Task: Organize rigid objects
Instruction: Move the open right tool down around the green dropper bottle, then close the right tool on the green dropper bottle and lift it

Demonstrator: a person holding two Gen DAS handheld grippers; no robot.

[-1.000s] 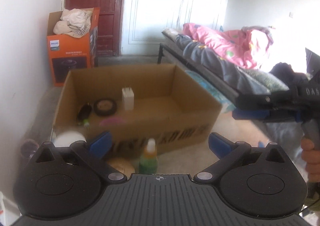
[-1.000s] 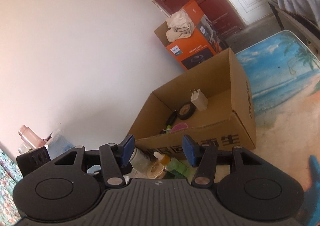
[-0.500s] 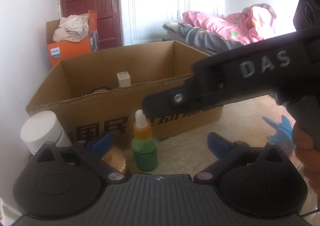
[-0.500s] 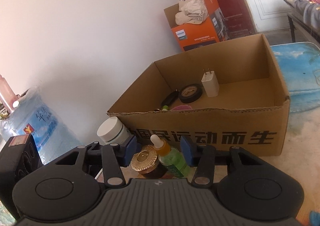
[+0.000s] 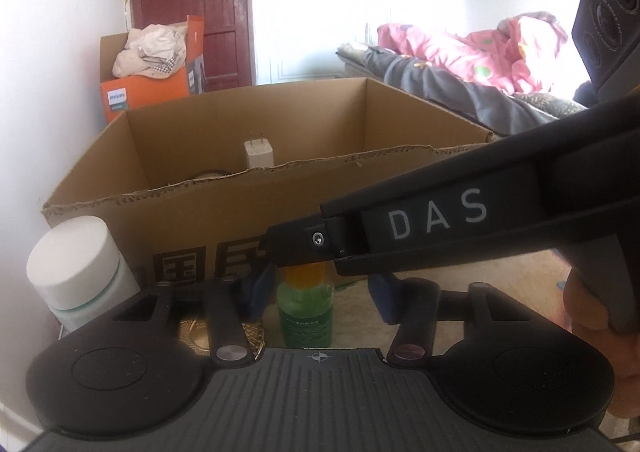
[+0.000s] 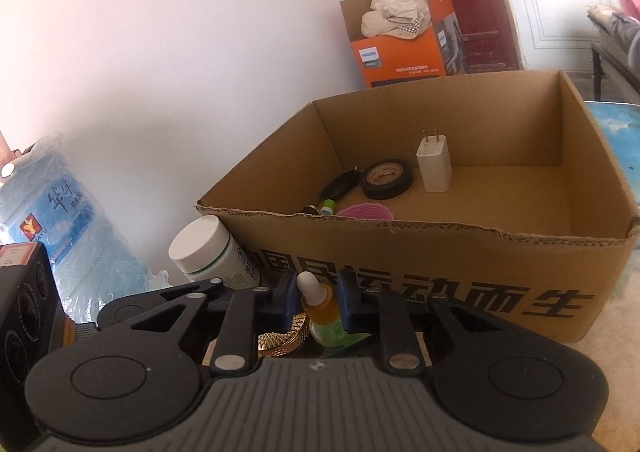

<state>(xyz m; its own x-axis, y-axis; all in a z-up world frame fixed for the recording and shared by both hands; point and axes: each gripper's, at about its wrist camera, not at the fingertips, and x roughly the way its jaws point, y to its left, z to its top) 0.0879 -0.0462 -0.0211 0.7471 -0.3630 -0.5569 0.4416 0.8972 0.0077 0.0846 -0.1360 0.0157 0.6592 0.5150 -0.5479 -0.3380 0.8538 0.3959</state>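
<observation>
While pinched by right gripper point(image 6: 313, 306), dropper bottle point(image 6: 320, 304)

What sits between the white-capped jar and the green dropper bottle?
A gold textured lid lies low between the white-capped jar and the green dropper bottle, clearest in the right wrist view.

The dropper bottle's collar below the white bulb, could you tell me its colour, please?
Orange, clearest in the right wrist view: dropper bottle.
</observation>
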